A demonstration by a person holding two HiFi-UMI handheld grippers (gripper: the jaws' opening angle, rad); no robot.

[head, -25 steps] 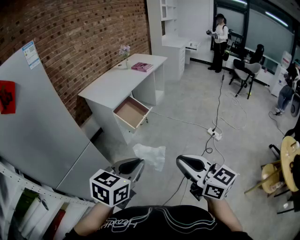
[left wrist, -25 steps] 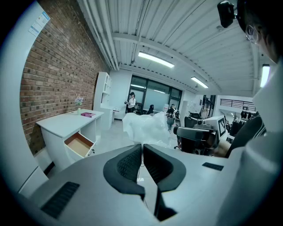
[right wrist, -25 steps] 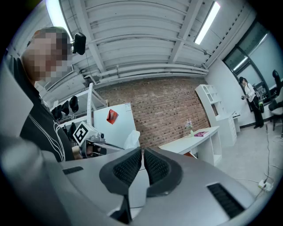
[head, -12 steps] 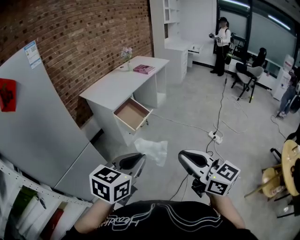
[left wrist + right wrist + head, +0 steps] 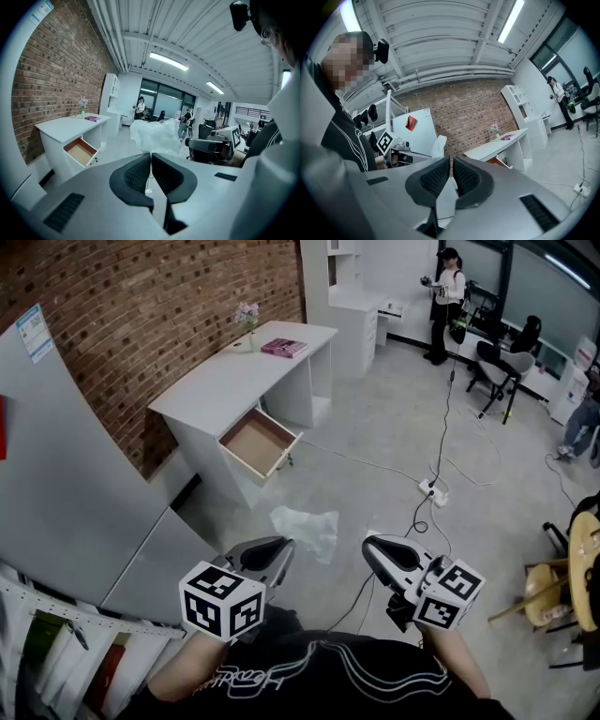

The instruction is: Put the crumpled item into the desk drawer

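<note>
A crumpled white plastic item (image 5: 306, 530) hangs off the tips of my left gripper (image 5: 281, 546), whose jaws are shut on its edge. In the left gripper view the crumpled item (image 5: 154, 135) bulges just beyond the left gripper (image 5: 151, 155). The white desk (image 5: 225, 381) stands ahead against the brick wall, with its drawer (image 5: 255, 442) pulled open and showing a bare brown bottom. My right gripper (image 5: 368, 546) floats beside the left one, shut, with nothing between its pads. From the right gripper (image 5: 451, 158) view the crumpled item (image 5: 439, 143) sticks up past the left gripper.
A pink book (image 5: 284, 347) and a small flower vase (image 5: 247, 319) sit on the desk top. A large white panel (image 5: 75, 474) leans at the left. A power strip (image 5: 431, 491) and cables lie on the floor to the right. People and chairs (image 5: 497, 367) are far back.
Both grippers have sunk a little and moved on toward the desk, which now sits nearer in view. The crumpled item stays in the left jaws.
</note>
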